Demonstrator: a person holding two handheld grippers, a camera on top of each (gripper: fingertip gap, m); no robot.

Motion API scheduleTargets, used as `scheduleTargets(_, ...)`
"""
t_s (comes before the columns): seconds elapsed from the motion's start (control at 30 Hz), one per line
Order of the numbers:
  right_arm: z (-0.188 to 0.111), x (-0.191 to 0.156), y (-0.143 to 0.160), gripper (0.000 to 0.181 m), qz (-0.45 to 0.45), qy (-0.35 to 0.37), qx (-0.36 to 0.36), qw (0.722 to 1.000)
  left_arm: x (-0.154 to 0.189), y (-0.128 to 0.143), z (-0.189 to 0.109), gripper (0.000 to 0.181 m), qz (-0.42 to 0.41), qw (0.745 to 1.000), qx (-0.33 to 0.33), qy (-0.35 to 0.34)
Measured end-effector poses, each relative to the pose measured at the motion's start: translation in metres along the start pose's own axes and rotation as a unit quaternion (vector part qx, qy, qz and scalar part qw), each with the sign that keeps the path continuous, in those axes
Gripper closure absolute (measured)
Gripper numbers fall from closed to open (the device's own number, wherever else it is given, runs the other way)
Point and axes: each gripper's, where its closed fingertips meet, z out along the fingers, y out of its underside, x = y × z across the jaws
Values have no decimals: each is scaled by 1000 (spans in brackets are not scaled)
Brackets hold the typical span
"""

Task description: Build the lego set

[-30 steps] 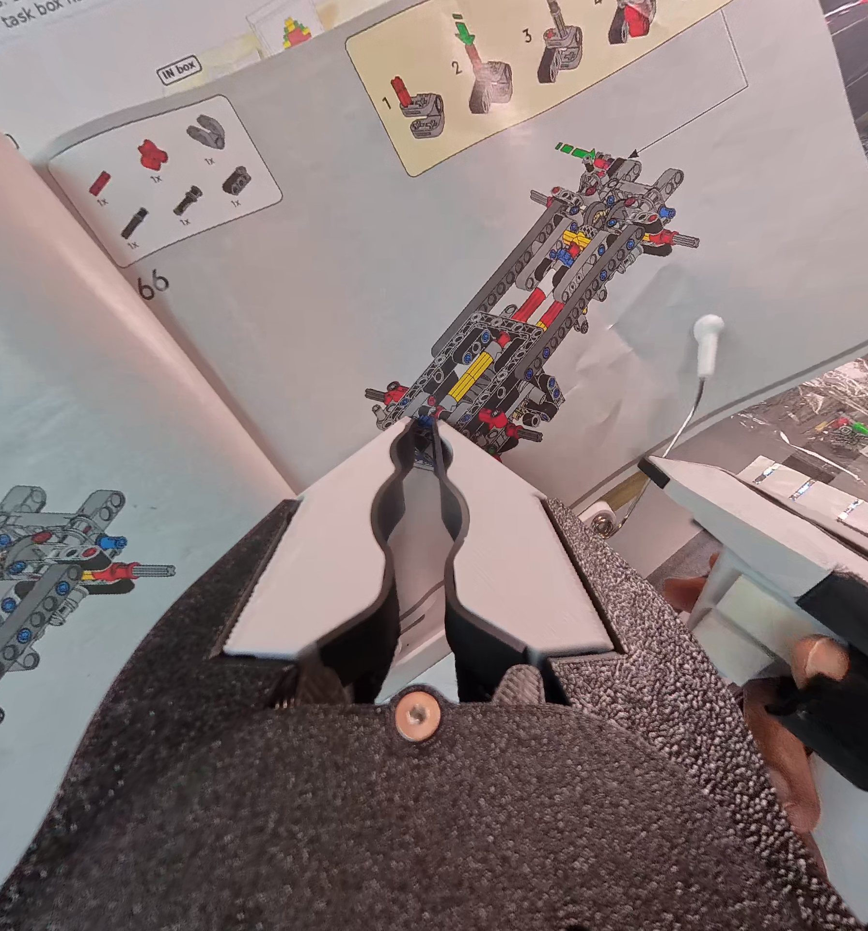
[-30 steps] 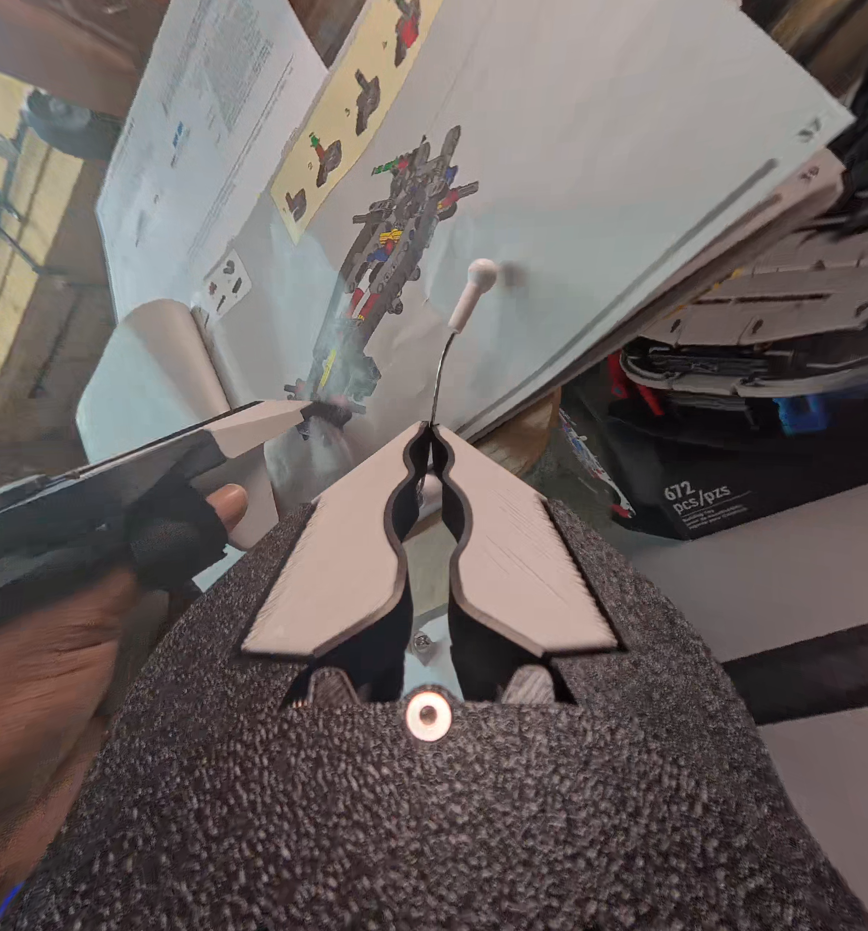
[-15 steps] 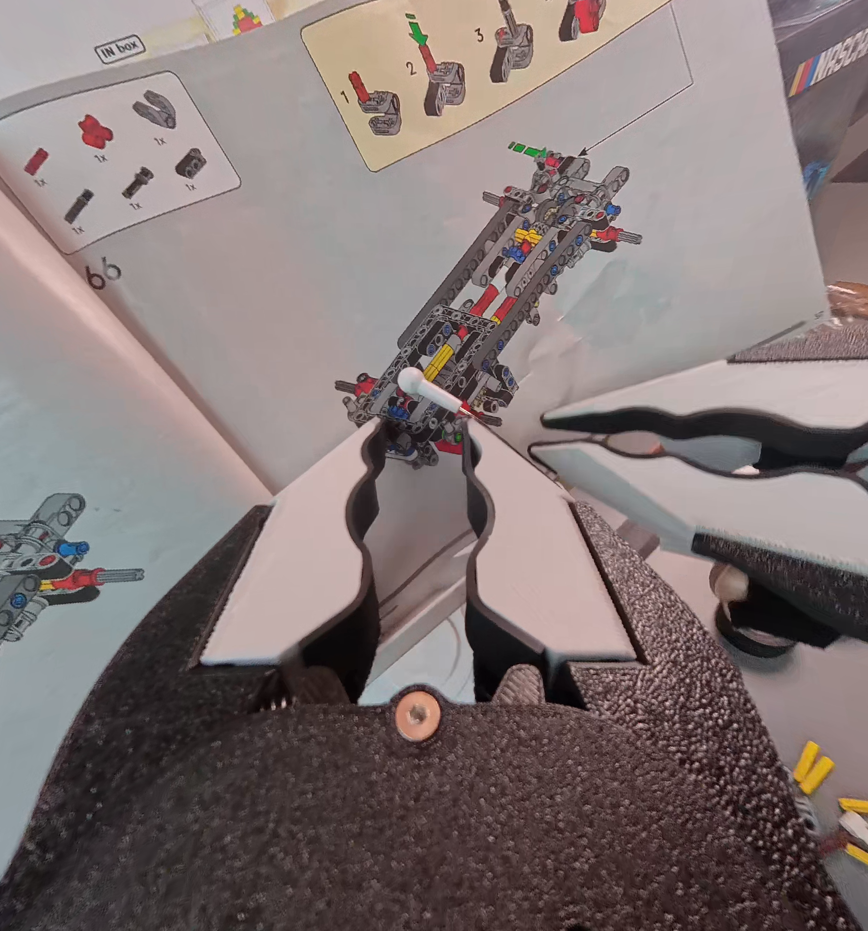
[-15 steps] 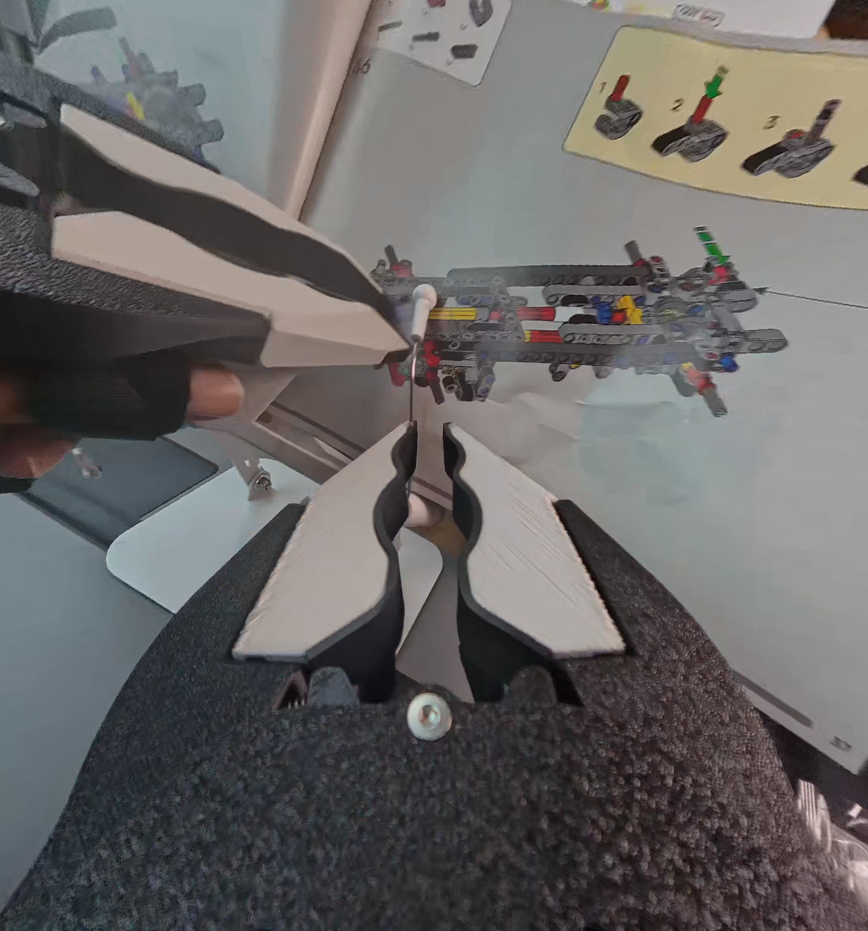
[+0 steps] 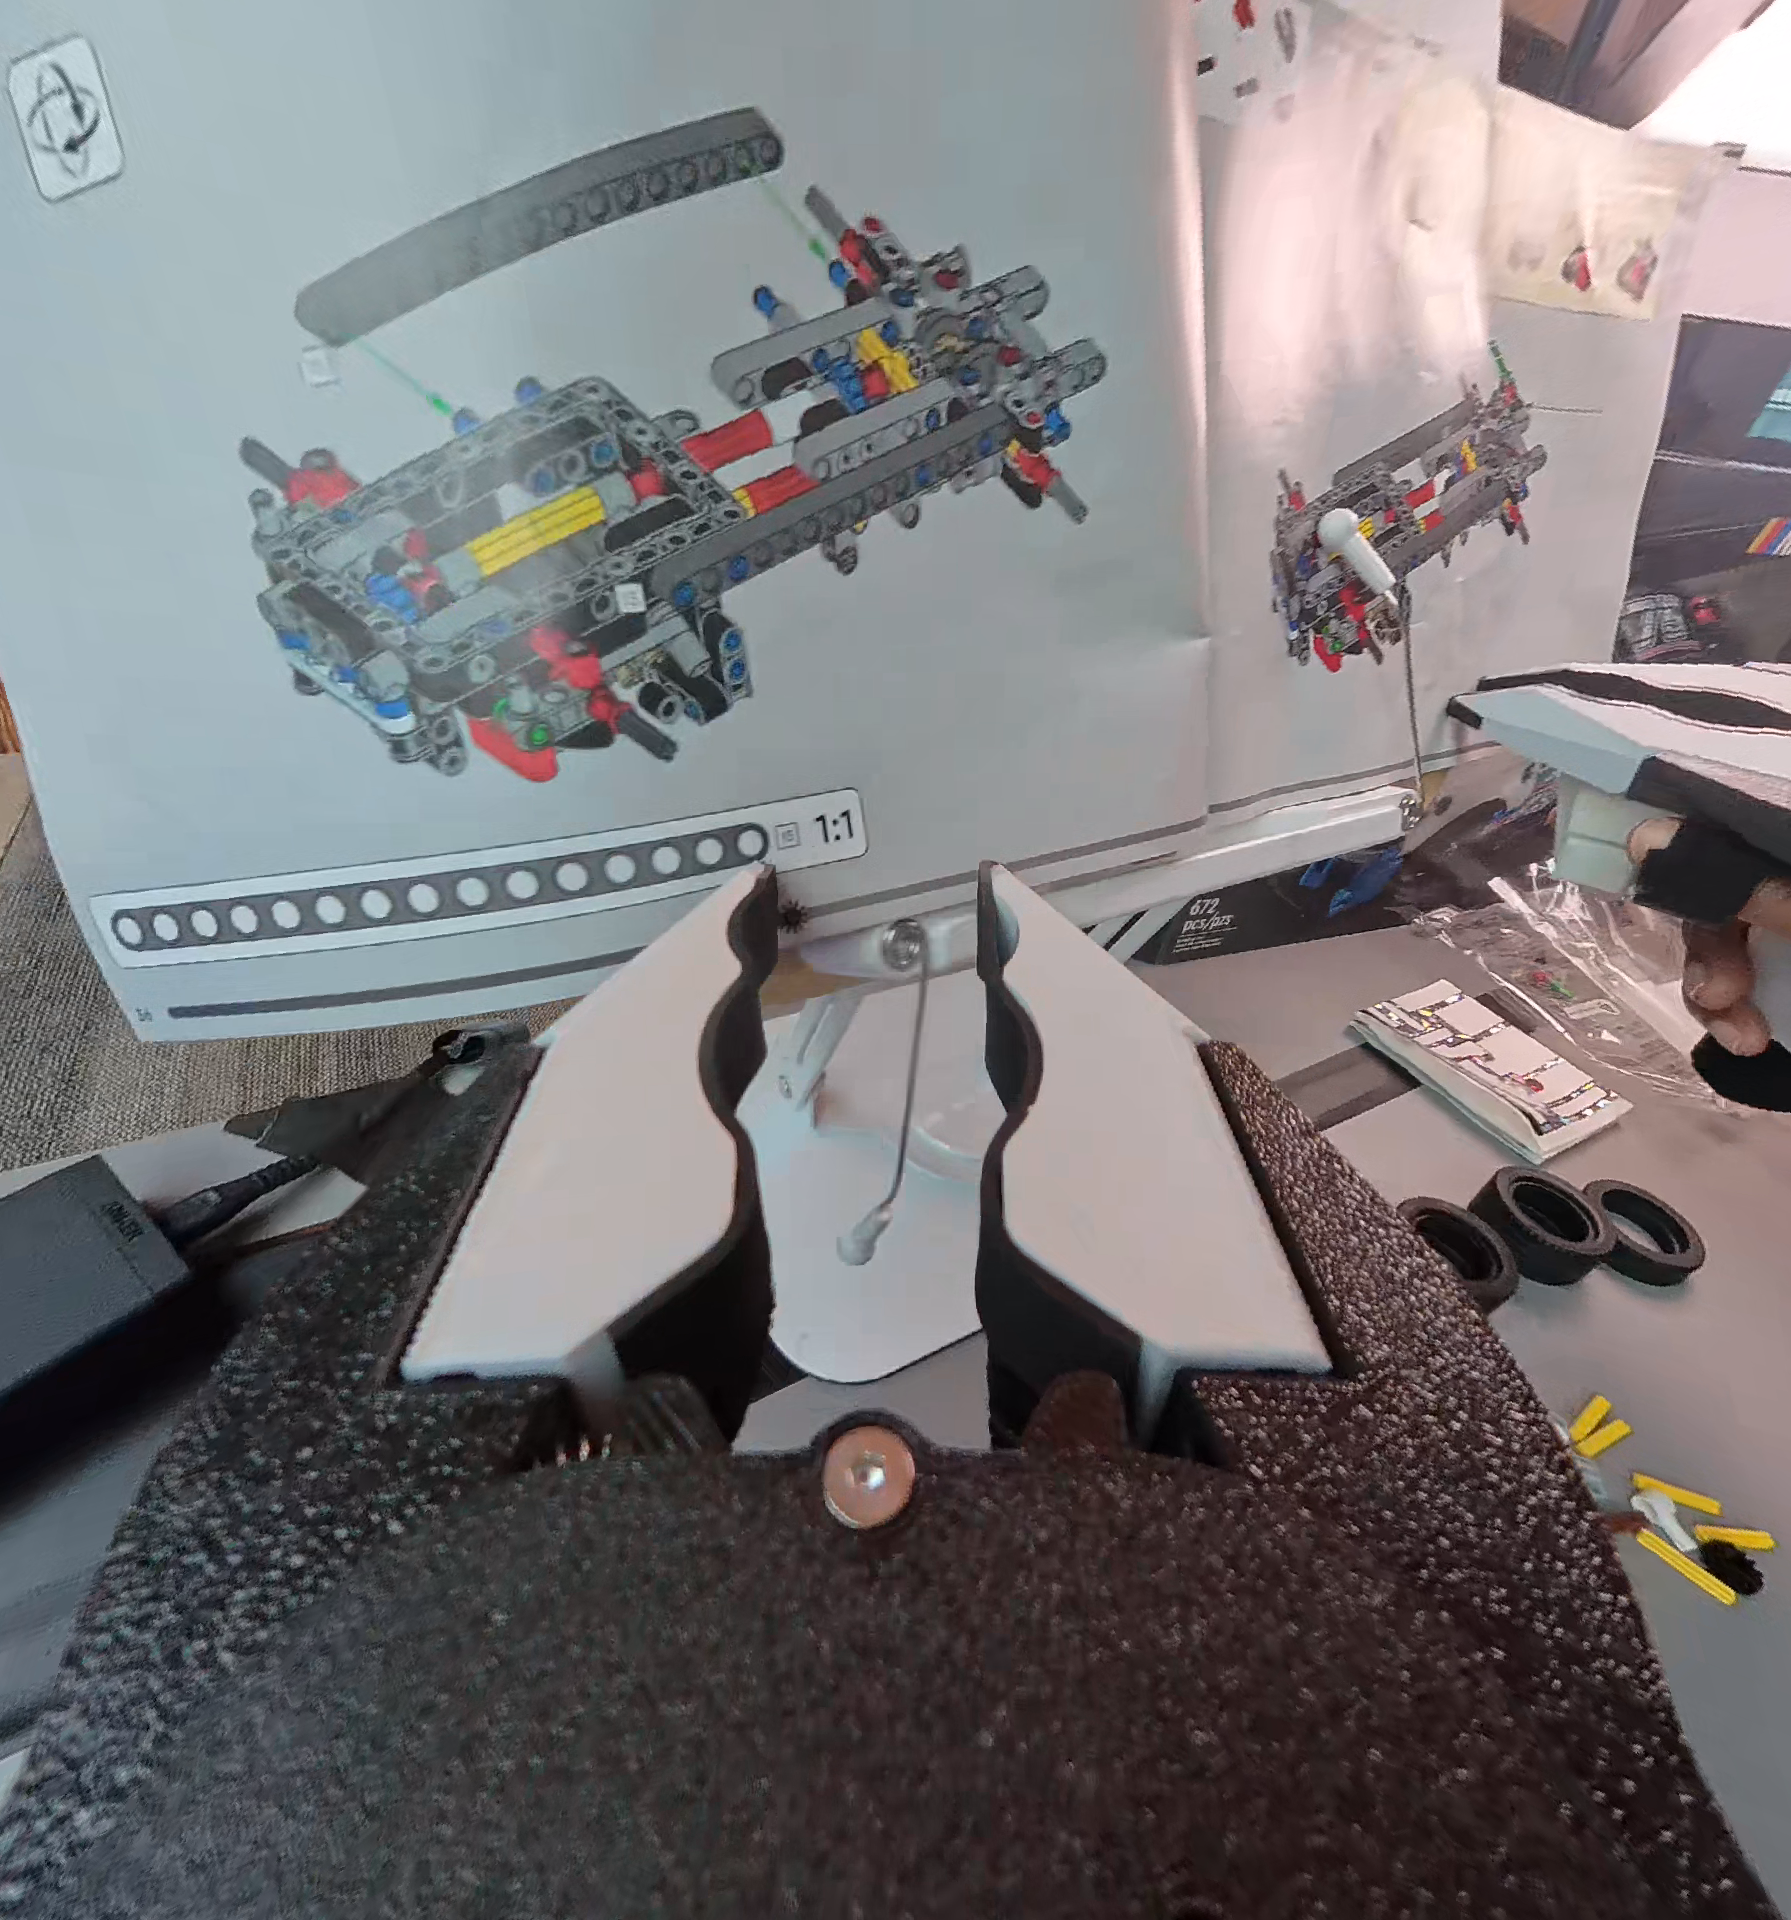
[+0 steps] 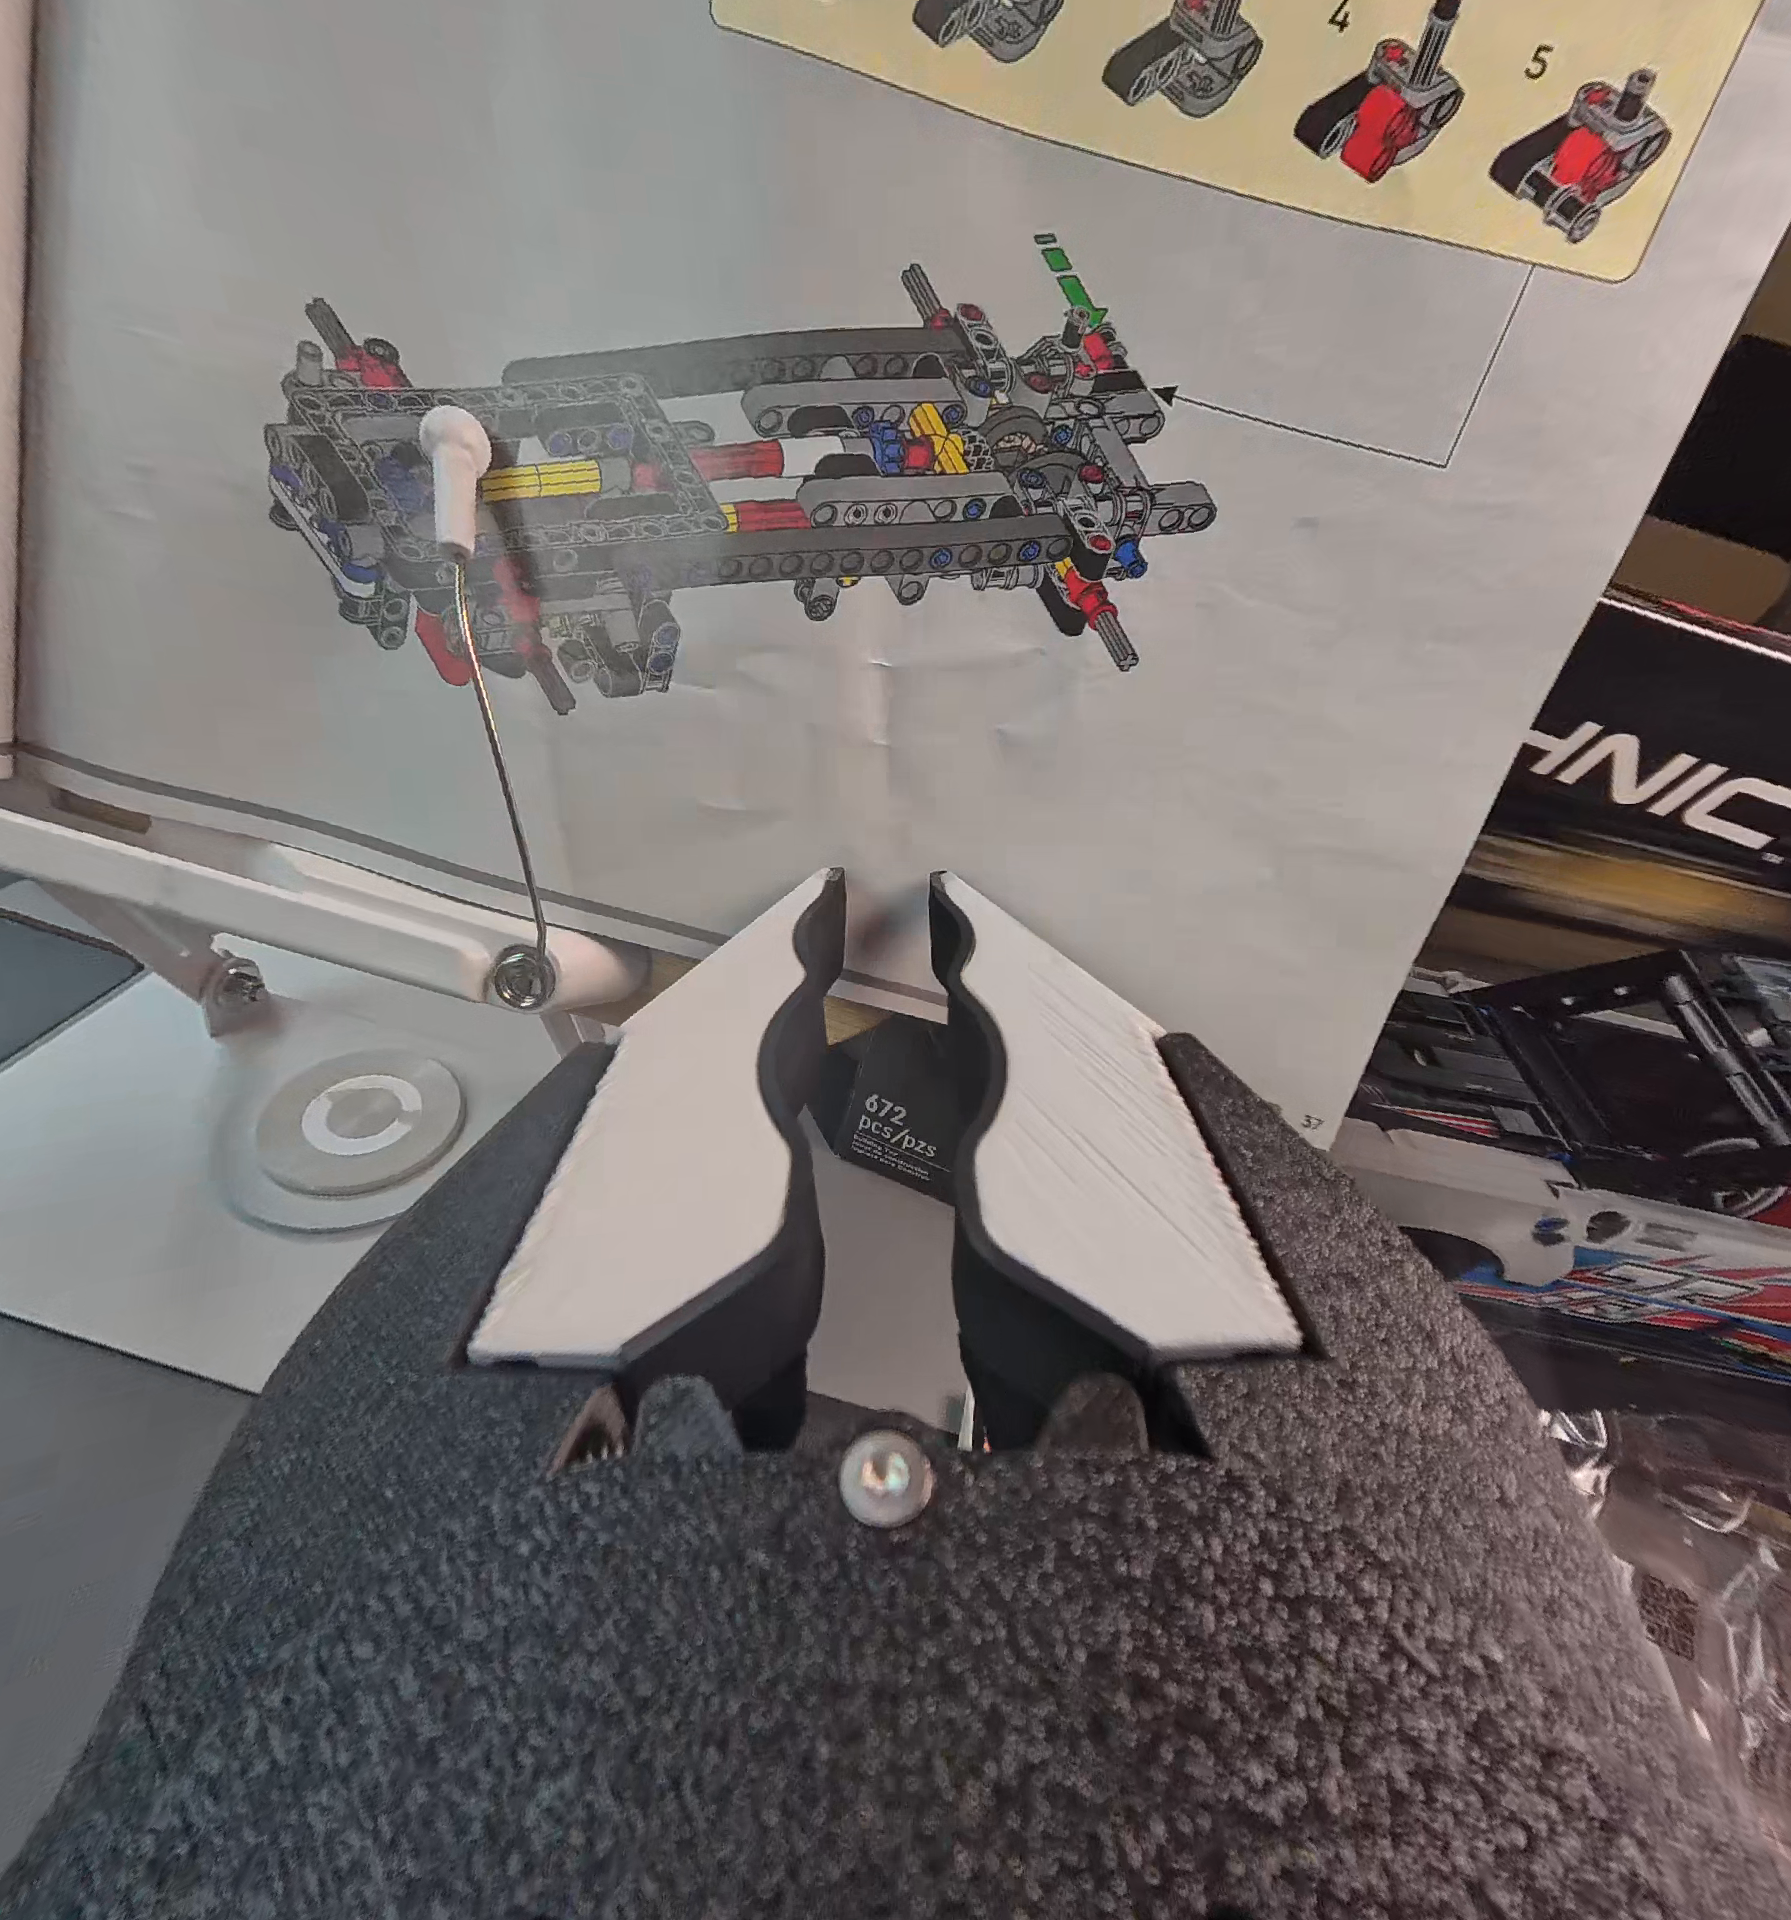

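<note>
Presently, the instruction booklet (image 5: 579, 436) stands open and upright on a white book stand (image 6: 278, 894) at the back of the grey bench (image 5: 1493, 1382). One wire page clip with a white tip (image 6: 455, 457) lies up against the right-hand page, over the printed chassis drawing. The other page clip (image 5: 896, 1132) hangs down in front of the stand's base, clear of the left-hand page.

Left gripper (image 5: 875, 904): jaws wide apart, nothing between them, tips near the booklet's lower edge and apart from it, either side of the hanging clip in view.

Right gripper (image 6: 886, 883): jaws parted by a narrow gap, nothing held, tips near the bottom edge of the right-hand page. In the left wrist view it sits at the right, carried by a gloved hand (image 5: 1743, 935).

Loose parts on the bench, right side:
- three black tyres (image 5: 1551, 1236) in a row;
- yellow pieces (image 5: 1680, 1507) near the front right edge;
- a sticker sheet (image 5: 1493, 1060) and clear plastic bags (image 5: 1556, 935) behind them.

Set box (image 6: 1649, 1039) stands behind the booklet at the back right. A black power brick (image 5: 29, 1288) lies at the left edge.
</note>
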Motion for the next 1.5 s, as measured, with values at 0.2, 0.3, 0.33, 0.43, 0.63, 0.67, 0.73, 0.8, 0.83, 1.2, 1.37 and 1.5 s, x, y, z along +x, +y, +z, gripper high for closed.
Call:
scheduleTargets(0.2, 4, 3, 1, 164, 19, -16, -10, 1000, -18, 3, 0, 143, 5, 1000, -5, -3)
scheduleTargets(0.3, 3, 2, 1, 164, 16, -35, -17, 999, -18, 3, 0, 144, 0, 1000, 2, 3)
scheduleTargets(0.33, 2, 2, 1, 164, 13, -42, -20, 999, -18, 3, 0, 144, 0, 1000, 3, 3)
scheduleTargets(0.43, -2, -3, 1, 158, -4, -59, -25, 998, -20, 4, -1, 143, 2, 1000, 6, 5)
scheduleTargets(0.63, -33, -28, -12, 158, -9, -106, 11, 994, -36, 4, -11, 134, 5, 1000, 8, -13)
scheduleTargets(0.67, -42, -35, -13, 157, -5, -119, 17, 993, -41, 4, -13, 127, 7, 1000, 8, -18)
scheduleTargets(0.73, -62, -49, -14, 157, 11, -147, 29, 989, -52, 3, -16, 115, 11, 999, 7, -29)
scheduleTargets(0.8, -81, -63, -14, 157, 32, -172, 38, 984, -62, -2, -18, 105, 14, 999, 19, -41)
scheduleTargets(0.83, -89, -69, -14, 157, 43, -183, 43, 981, -65, -5, -18, 102, 15, 999, 24, -42)
scheduleTargets(1.2, -129, -102, 5, 156, 105, -230, 47, 966, -59, -6, 5, 104, 38, 997, 9, -60)
scheduleTargets(1.37, -131, -104, 14, 156, 98, -232, 40, 967, -63, -10, 0, 127, 47, 994, 30, -94)
scheduleTargets(1.5, -130, -107, 22, 157, 98, -237, 31, 966, -65, -14, -5, 138, 51, 992, 40, -108)
